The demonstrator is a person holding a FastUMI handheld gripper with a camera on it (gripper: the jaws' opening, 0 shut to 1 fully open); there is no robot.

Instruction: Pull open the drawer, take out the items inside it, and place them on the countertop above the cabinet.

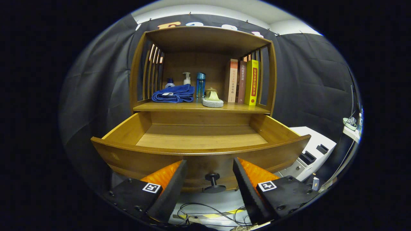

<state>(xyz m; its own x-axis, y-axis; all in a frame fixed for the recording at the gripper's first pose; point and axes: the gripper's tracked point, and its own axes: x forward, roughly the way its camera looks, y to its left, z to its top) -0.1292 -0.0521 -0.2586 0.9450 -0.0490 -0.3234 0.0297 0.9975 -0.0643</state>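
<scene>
drawer: one drawer [199, 141], pulled well out of the cabinet [205, 41]; bare wooden floor inside, nothing seen lying in it
knob: one dark round knob [213, 178] on the drawer front, between the two fingers, touching neither
gripper: gripper [210, 173] sits low in front of the drawer front; two fingers [173, 183] spread wide, holding nothing, tips level with the drawer front either side of the knob
worktop: worktop [192, 107] above the drawer, under the cabinet's top board, carries all the items
towel: one blue folded towel [175, 94] on the worktop's left part
bottles: three: one small blue-capped bottle [169, 83] behind the towel, one white pump bottle [187, 78] beside it, one tall blue bottle [200, 85] just right of the towel
sponge: one pale round pad [212, 102] with a small lidded pot [211, 93] on it, just right of the tall bottle, near the worktop's front edge
books: three upright at the right end, touching: beige book [231, 80], brown book [241, 81], yellow book [252, 82]
slats: vertical wooden slats [154, 70] on both cabinet sides
other: one white box [311, 150] with dark slots to the right of the drawer; loose cables [208, 213] on the floor below the fingers
</scene>
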